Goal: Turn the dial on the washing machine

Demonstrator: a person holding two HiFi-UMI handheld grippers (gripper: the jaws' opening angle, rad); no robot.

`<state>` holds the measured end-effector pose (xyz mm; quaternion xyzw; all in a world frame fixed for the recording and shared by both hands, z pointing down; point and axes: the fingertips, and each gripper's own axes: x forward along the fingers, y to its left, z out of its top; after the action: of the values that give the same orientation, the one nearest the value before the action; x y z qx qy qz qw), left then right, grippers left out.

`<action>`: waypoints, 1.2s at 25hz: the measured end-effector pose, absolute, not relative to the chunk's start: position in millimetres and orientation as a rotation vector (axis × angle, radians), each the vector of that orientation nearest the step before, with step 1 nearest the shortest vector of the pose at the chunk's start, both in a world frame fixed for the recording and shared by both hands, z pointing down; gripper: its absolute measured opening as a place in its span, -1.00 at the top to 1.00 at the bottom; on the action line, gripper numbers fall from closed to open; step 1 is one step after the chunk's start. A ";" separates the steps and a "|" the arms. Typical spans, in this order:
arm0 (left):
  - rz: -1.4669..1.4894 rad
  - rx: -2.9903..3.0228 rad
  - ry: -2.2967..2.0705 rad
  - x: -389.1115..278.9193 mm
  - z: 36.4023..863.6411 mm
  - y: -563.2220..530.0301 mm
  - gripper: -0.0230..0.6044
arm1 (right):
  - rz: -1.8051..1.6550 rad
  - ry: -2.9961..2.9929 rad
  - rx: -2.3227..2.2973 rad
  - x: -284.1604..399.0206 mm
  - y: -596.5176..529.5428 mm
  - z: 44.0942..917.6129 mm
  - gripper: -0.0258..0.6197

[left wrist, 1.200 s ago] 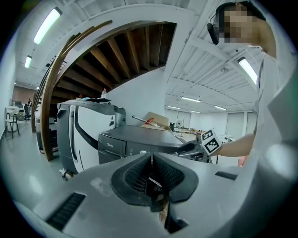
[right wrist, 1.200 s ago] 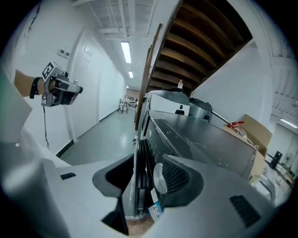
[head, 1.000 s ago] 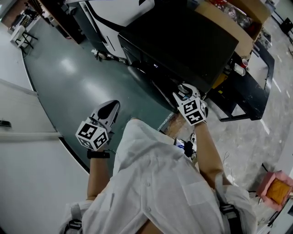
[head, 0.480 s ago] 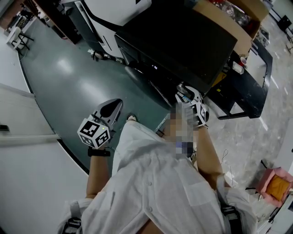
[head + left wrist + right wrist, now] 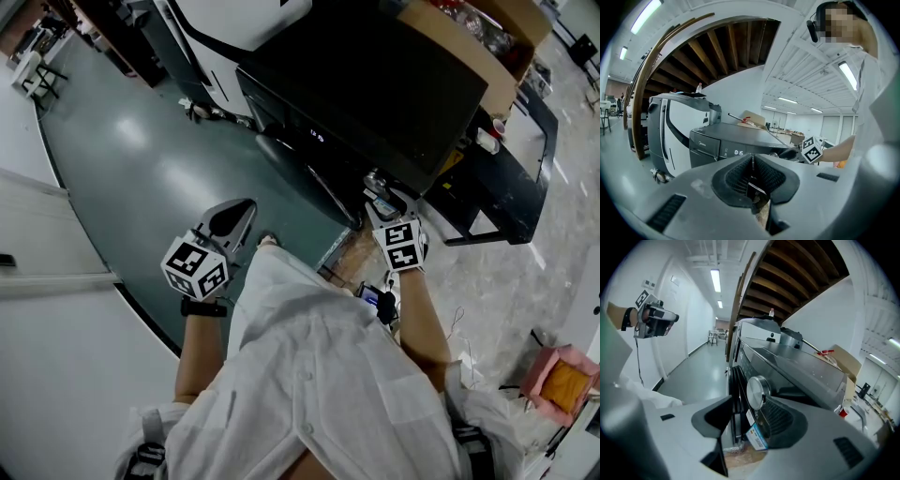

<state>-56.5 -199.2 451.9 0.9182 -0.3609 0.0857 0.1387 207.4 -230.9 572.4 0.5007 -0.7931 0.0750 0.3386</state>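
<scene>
A dark washing machine stands in front of me, its display lit. Its round silver dial sits on the front panel. My right gripper is open right at the dial, which shows just ahead between the two spread jaws, closer to the right one; I cannot tell whether a jaw touches it. In the head view the right gripper is at the machine's front right corner. My left gripper hangs over the green floor, left of the machine. It is shut with nothing in it.
A white-and-black appliance stands left of the washer. A cardboard box lies behind it, a black metal frame to its right. A pink box sits on the floor at far right. A label hangs below the dial.
My right gripper has shifted slightly back toward me while staying at the machine's corner. The left gripper has barely moved.
</scene>
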 end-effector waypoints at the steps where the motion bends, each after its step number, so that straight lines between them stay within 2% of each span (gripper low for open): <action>1: 0.249 2.657 -1.038 -55.1 452.2 -199.5 0.86 | 0.210 -2.059 1.299 208.3 -230.0 575.5 0.24; 9: 0.252 2.654 -1.031 -52.2 455.3 -197.2 0.86 | 0.288 -2.052 1.293 210.3 -228.7 589.9 0.20; 12: 0.253 2.655 -1.035 -52.8 454.6 -195.4 0.86 | 0.341 -2.038 1.247 207.3 -224.1 604.0 0.11; 16: 0.245 2.651 -1.047 -55.5 452.9 -196.2 0.86 | 0.345 -2.065 1.169 190.4 -222.4 615.4 0.13; 22: 0.229 2.640 -1.080 -64.2 450.6 -195.9 0.86 | 0.246 -2.255 1.175 151.9 -231.8 550.2 0.17; 25: 0.224 2.635 -1.087 -66.1 451.2 -194.6 0.86 | 0.132 -2.261 1.218 154.9 -247.5 519.7 0.19; 30: 0.217 2.635 -1.088 -66.7 451.2 -192.3 0.86 | 0.090 -2.063 1.180 182.8 -244.8 550.0 0.17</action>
<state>-66.7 -192.3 451.2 0.9124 -0.3769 0.0752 0.1410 182.8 -244.8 550.0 0.4605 -0.8050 0.0351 0.3724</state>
